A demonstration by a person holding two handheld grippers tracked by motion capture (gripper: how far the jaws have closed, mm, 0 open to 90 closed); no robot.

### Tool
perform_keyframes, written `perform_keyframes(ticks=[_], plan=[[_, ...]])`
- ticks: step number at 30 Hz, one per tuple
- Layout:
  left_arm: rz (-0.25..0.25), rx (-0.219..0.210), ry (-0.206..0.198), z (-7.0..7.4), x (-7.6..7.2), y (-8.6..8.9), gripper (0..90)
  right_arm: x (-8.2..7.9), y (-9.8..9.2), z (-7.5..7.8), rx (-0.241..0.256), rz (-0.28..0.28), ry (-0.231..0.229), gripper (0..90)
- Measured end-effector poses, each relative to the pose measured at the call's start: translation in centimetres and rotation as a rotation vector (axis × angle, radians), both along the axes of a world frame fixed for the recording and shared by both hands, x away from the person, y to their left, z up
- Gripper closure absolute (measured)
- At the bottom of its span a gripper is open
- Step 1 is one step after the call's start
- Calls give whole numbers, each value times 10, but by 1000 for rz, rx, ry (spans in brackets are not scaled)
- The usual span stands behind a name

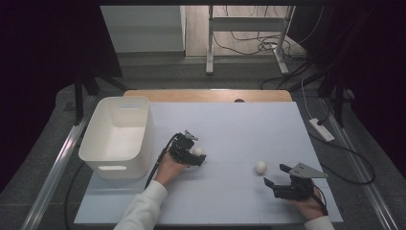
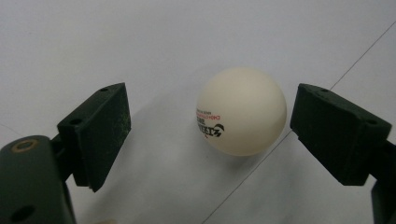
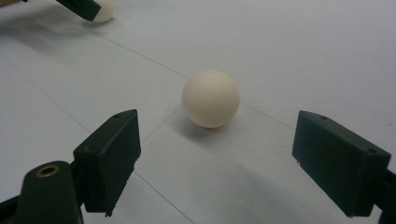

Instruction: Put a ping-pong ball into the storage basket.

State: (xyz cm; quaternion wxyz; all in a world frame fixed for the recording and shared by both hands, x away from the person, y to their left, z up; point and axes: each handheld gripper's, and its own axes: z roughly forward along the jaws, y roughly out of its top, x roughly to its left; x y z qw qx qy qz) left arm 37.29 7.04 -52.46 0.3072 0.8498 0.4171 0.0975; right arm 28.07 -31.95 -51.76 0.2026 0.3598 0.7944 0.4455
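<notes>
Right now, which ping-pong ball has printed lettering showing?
The ping-pong ball between the left tool's open jaws: black and red print faces the camera. The ball ahead of the right tool looks plain.

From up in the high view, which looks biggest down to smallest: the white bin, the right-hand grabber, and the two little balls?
1. White bin, clearly largest.
2. Right gripper, open.
3. The two balls: one between the left gripper jaws, one lying free. They look alike in size, so I won't rank them.

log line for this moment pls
left hand-held gripper: open around printed ball | right hand-held gripper: open, short of plain ball | bin: empty
</notes>
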Motion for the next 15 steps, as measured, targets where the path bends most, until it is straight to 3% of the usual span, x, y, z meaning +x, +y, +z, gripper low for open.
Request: perform_keyframes(ticks=[5,10,15], plan=[[-18,-7,2,0,0,-1,246,0,0,0,0,0,0,156],[-49,-16,2,1,-2,0,491,0,0,0,1,-1,-1,156],[-59,-15,4,2,-3,1,509,0,0,0,1,-1,0,155]])
